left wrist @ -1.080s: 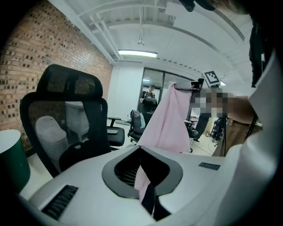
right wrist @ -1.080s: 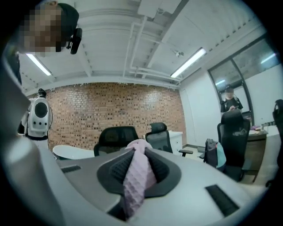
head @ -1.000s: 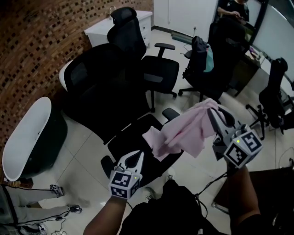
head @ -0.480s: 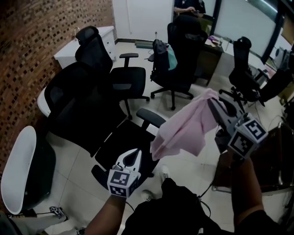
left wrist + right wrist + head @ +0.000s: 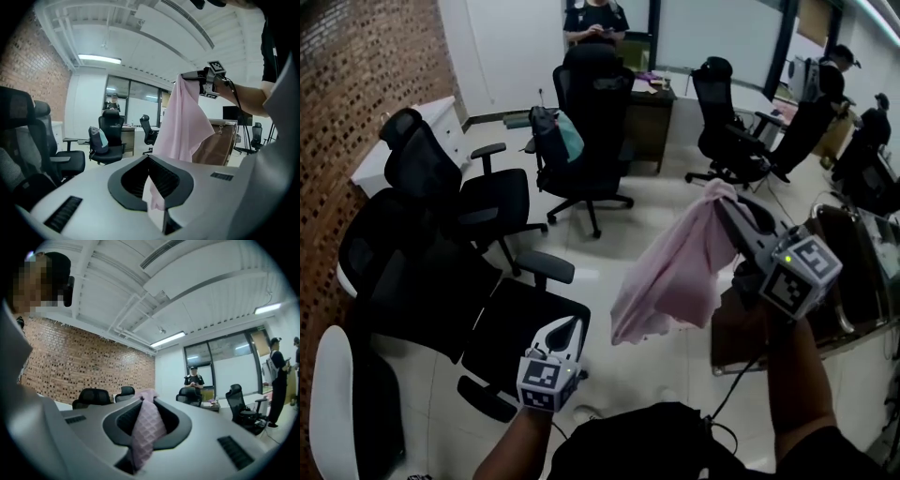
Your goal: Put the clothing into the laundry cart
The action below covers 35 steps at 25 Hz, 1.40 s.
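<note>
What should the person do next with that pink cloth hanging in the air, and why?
Probably swing the right gripper a little further to its right and lower it over what looks like the brown laundry cart. The jaws are clamped on the top of the pink garment, which hangs free above the floor just left of the cart, so it is not over the opening yet.

Tiled floor carries black office chairs (also the laundry cart).

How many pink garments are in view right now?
1: the pink garment hangs clamped in the right gripper, over the floor. More may lie hidden in the cart at right.
</note>
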Tool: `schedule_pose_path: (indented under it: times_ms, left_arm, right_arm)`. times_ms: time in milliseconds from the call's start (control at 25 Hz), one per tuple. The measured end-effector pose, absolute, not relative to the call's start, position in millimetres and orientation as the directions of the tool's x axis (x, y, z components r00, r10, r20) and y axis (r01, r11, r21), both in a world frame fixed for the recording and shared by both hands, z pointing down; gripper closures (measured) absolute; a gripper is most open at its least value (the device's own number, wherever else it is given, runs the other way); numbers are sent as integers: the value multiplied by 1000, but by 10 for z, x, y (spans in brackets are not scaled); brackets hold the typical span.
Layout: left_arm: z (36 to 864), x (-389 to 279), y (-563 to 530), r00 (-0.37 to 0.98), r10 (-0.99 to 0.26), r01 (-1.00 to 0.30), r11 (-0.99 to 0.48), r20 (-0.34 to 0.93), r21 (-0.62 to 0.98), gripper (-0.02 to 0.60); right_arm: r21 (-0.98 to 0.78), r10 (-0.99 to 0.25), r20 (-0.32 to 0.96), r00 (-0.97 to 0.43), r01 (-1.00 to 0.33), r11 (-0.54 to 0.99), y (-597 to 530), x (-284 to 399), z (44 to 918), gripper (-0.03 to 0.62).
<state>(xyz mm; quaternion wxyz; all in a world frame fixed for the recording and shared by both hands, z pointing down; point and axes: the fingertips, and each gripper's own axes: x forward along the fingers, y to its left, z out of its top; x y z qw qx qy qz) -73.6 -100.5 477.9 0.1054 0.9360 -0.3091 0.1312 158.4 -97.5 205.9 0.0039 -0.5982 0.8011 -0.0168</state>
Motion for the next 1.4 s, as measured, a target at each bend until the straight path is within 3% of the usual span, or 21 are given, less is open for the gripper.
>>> schedule_pose_path:
  times_ms: [440,920,1400]
  left_arm:
    - [4552,1082,-762,854,-436,-484,-866,285,123,581]
    - [3514,2930,-516,911,-385,-394,-918,146,42,581]
    - [2903,4109,-403,958,-241,-248,-969,155,26,581]
  right_arm:
    - [6,-993,-28,-112,-994,112,-239,3277,1690,542]
    - [-6,-996,-86,-16,-1000,17,697,4747,1501,542]
    - [-101,-986,-124,109,-990,-96,1101,5676,1412,542]
